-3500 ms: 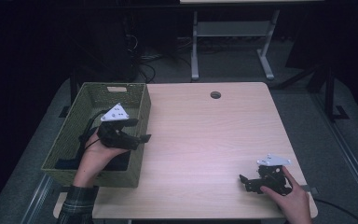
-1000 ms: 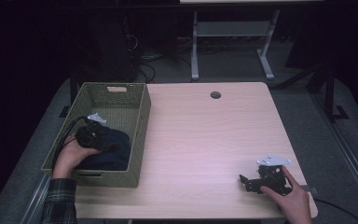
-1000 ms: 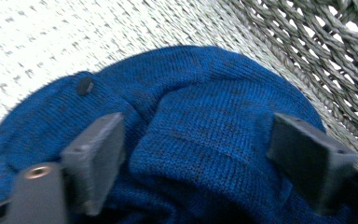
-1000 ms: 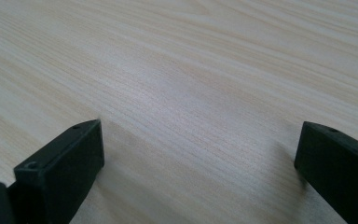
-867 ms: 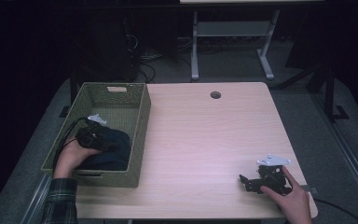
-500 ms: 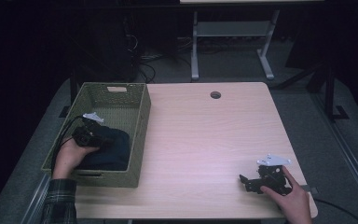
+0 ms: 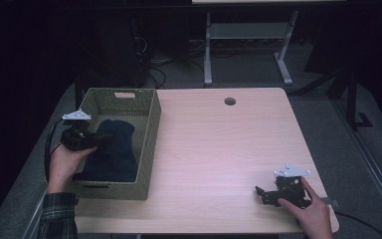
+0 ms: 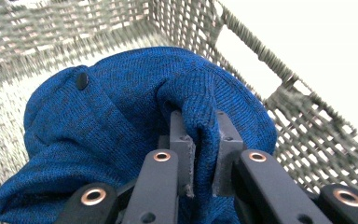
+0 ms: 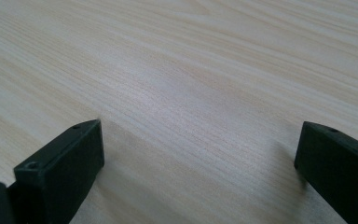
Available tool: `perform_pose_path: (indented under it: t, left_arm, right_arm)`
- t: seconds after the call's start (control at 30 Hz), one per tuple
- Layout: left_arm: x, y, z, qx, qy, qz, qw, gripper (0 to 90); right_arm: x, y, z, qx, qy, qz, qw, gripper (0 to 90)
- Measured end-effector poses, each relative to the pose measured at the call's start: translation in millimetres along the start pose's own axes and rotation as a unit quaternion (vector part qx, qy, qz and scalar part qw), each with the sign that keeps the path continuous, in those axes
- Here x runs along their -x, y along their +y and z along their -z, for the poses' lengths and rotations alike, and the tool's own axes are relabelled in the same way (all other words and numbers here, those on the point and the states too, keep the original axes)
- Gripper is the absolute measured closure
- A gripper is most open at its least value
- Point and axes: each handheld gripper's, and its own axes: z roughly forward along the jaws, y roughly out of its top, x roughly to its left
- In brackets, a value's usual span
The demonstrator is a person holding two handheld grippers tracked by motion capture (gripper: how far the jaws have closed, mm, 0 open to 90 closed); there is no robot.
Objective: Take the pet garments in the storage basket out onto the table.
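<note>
Standing along the left edge of the pale wood tabletop (image 7: 214,149), a woven basket (image 7: 151,144) holds a blue knit garment (image 7: 114,149); dark floor surrounds it. The left gripper (image 7: 97,139) leans over the basket's left wall, jaws pinching a garment fold. The right gripper (image 7: 266,191) rests near the front right corner, jaws wide apart.

blue knit garment (image 8: 121,121) cut off below, possibly a sweater, basket (image 8: 279,88) weave blurred
</note>
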Motion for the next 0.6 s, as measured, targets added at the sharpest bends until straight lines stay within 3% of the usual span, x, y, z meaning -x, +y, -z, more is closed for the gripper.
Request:
perform_pose_path:
  t: [0.2,0.3,0.37,0.6]
  left_arm:
    - [2.9,6.1,12.1,0.042,-0.010,0.010,0.9990,81.4]
    - [6.4,12.1,19.3,0.067,-0.013,0.004,0.9977,81.4]
    - [10.6,18.0,25.1,0.092,-0.020,0.004,0.9955,81.4]
    - [20.7,32.7,34.1,0.128,-0.027,-0.004,0.9914,81.9]
  right_arm:
    - [0.0,0.0,0.0,0.000,0.000,0.000,1.0000,1.0]
    - [-0.1,0.0,0.0,0.000,0.000,-0.001,1.0000,1.0]
    - [0.0,0.0,0.0,0.000,0.000,0.000,1.0000,1.0]
    - [0.1,0.0,0.0,0.000,0.000,0.000,1.0000,1.0]
